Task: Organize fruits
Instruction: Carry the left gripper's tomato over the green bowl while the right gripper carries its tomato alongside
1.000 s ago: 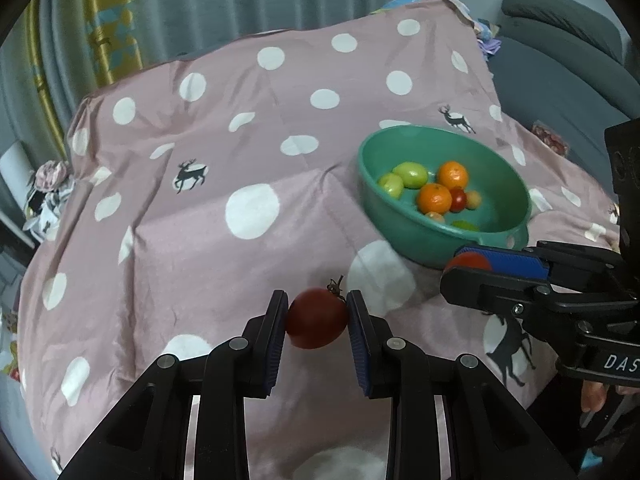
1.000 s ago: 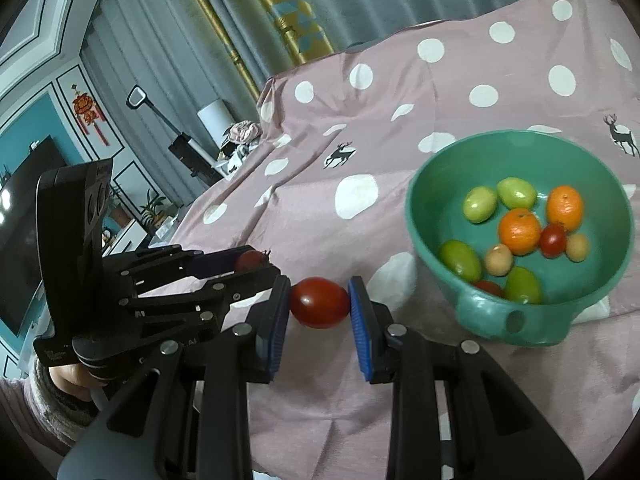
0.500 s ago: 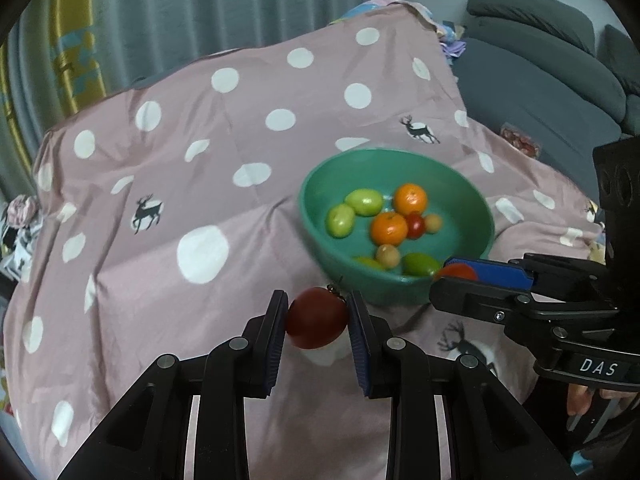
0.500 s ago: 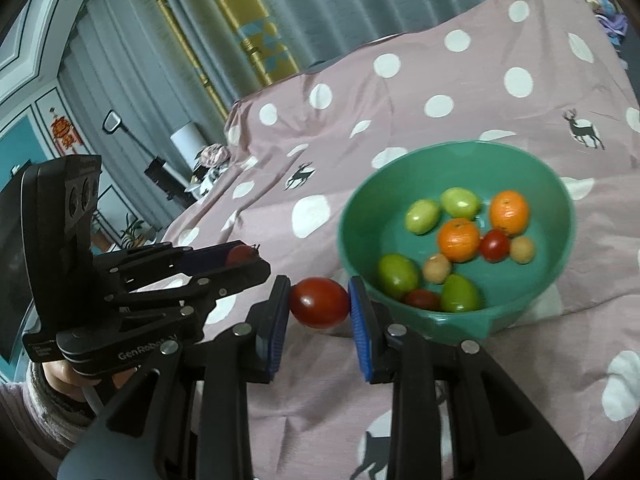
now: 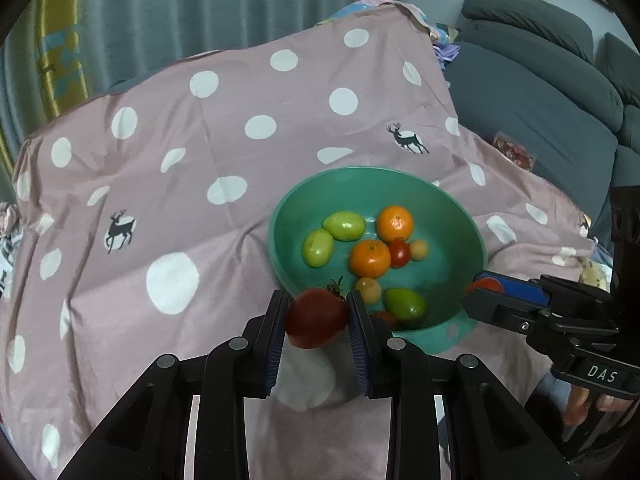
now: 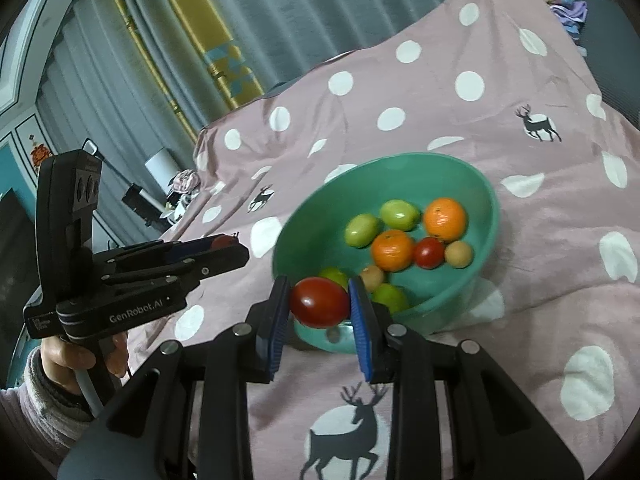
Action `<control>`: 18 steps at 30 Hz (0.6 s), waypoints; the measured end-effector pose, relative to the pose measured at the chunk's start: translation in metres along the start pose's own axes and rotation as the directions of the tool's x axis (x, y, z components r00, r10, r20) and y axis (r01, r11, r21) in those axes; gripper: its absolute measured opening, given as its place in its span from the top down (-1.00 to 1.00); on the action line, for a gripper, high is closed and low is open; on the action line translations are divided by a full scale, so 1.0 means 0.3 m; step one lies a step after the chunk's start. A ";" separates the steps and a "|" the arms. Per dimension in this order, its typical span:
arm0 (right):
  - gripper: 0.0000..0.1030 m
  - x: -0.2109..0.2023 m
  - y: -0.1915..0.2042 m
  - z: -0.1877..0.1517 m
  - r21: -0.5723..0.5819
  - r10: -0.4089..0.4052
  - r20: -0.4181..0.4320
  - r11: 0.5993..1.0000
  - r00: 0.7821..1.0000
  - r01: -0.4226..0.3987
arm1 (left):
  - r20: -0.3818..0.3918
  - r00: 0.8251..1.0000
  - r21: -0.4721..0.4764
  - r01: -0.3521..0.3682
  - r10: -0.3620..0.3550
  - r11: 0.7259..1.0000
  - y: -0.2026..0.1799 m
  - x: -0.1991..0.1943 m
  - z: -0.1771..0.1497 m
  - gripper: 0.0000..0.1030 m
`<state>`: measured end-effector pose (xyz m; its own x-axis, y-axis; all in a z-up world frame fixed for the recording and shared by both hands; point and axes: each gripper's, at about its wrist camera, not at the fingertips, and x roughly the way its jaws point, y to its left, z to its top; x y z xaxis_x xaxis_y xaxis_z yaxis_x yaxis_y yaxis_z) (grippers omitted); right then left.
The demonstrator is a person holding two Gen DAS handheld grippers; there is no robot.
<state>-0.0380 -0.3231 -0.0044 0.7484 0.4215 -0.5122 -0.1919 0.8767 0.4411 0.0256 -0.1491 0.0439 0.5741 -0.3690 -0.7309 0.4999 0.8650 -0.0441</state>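
The bowl (image 5: 288, 216) sits on the dotted cloth (image 5: 240, 128), holding two oranges (image 5: 370, 258), green fruits (image 5: 344, 226), a small red tomato (image 5: 399, 253) and pale round fruits (image 5: 419, 249). The left tongs (image 5: 318, 316) are clamped on a dark red tomato (image 5: 316, 318) with its green stem up, held at the bowl's near rim. The right tongs (image 6: 320, 304) are clamped on a glossier red tomato (image 6: 319, 302), also at the near rim. Only the left view shows the grey sofa (image 5: 540, 92) behind the cloth and the right tongs from the side (image 5: 486, 298), a sliver of red between their tips. Only the right view shows the curtain (image 6: 248, 12), the left hand (image 6: 76, 356) gripping its handle, and the left tongs from the side (image 6: 230, 250), well left of the bowl, a bit of tomato showing at their tips. A second ago the bowl lay farther off and to the right in both views; both tongs have since come up to its near edge, grips unchanged. Fruits at the bowl's near side are partly hidden behind tongs and tomatoes, so their count is unclear. The right hand (image 5: 588, 408) is mostly cut off at the left view's edge.
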 end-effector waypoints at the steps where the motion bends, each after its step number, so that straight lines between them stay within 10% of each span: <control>1: 0.41 0.000 -0.010 0.000 0.007 -0.003 0.002 1.000 1.000 0.003 | 0.002 1.000 0.004 0.002 -0.002 1.000 -0.004 0.006 0.007 0.41; 18: 0.41 0.023 -0.066 0.031 0.028 -0.021 0.017 0.999 1.000 0.020 | -0.029 0.999 0.070 -0.010 0.012 0.997 -0.075 0.127 0.063 0.41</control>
<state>-0.0232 -0.3396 -0.0098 0.7632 0.3989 -0.5083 -0.1588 0.8784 0.4509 0.0486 -0.1890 0.0300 0.5612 -0.3482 -0.7509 0.5383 0.8427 0.0116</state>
